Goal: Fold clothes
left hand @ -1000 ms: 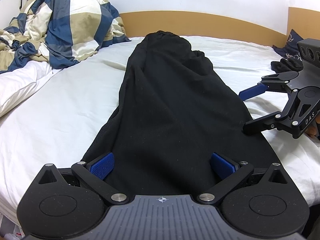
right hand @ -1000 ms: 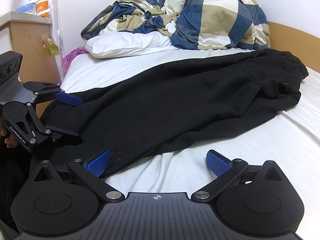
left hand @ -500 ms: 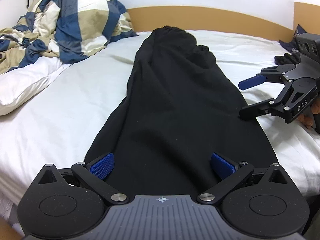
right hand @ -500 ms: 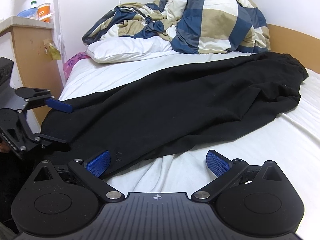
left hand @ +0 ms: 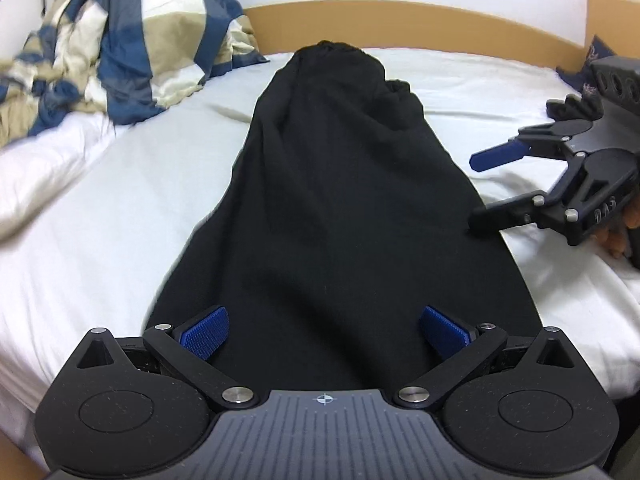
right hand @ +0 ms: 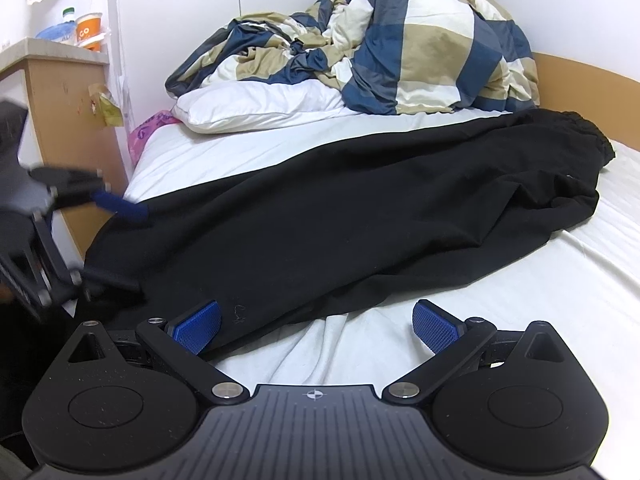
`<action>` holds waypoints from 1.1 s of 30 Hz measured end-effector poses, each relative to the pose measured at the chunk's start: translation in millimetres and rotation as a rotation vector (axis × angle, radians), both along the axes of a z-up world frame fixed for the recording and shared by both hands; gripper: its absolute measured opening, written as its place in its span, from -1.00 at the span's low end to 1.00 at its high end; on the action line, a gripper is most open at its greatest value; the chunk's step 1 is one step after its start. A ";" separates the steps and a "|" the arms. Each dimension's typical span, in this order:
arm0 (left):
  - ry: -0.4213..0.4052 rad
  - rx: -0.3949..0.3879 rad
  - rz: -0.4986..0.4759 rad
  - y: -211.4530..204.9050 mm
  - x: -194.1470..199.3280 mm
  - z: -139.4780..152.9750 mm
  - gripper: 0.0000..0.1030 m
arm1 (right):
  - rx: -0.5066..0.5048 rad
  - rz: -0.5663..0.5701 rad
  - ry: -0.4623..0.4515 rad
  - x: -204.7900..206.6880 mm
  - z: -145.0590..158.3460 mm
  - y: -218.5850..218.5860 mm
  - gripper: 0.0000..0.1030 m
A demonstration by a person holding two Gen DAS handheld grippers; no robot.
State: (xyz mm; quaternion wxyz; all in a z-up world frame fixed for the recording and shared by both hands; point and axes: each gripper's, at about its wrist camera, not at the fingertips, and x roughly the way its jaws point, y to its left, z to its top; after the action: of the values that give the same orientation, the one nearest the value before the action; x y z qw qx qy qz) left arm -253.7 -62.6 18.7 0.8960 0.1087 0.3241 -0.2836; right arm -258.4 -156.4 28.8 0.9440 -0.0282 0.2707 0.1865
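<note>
Black trousers (left hand: 340, 208) lie stretched lengthwise on the white bed, folded leg on leg, waistband at the far end near the headboard. They also show in the right wrist view (right hand: 360, 216). My left gripper (left hand: 324, 332) is open over the hem end, its blue pads on either side of the cloth. My right gripper (right hand: 316, 326) is open at the trousers' long side edge, one pad over the cloth, one over the sheet. It shows in the left wrist view (left hand: 486, 188), and the left gripper shows blurred in the right wrist view (right hand: 116, 240).
A checked blue, beige and white duvet (right hand: 400, 44) and a white pillow (right hand: 260, 104) are piled at the bed's far corner. A wooden headboard (left hand: 400, 20) runs behind. A bedside cabinet (right hand: 60, 92) with cups stands beside the bed. Dark cloth (left hand: 576, 104) lies at the right.
Both grippers have drawn back a little and risen over the trousers' hem end. The left gripper is moving, blurred in the right wrist view. The trousers lie unmoved.
</note>
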 end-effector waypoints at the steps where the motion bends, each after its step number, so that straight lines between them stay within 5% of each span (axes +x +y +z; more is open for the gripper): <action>1: -0.006 -0.006 0.001 4.1 -4.3 -0.3 0.99 | 0.000 -0.001 0.000 -0.1 0.0 0.3 1.00; 11: -0.059 -0.038 0.012 7.6 -4.4 16.1 0.99 | -0.010 0.001 -0.005 -0.8 0.1 3.2 1.00; 16: -0.004 0.001 -0.021 -13.7 11.9 -3.1 1.00 | 0.006 -0.010 -0.011 -2.1 1.1 -0.2 1.00; 22: -0.052 -0.050 -0.023 -0.7 1.4 -8.2 1.00 | 0.000 -0.030 -0.010 -1.9 1.1 0.8 1.00; 33: -0.029 -0.030 -0.037 -1.3 0.7 -6.2 1.00 | -0.033 -0.005 -0.023 -4.2 0.1 6.9 1.00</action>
State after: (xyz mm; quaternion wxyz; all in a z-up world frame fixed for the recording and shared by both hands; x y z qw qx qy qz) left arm -252.9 -63.9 12.5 0.8967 0.1053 0.3048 -0.3033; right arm -262.7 -149.4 28.9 0.9469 -0.0453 0.2632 0.1793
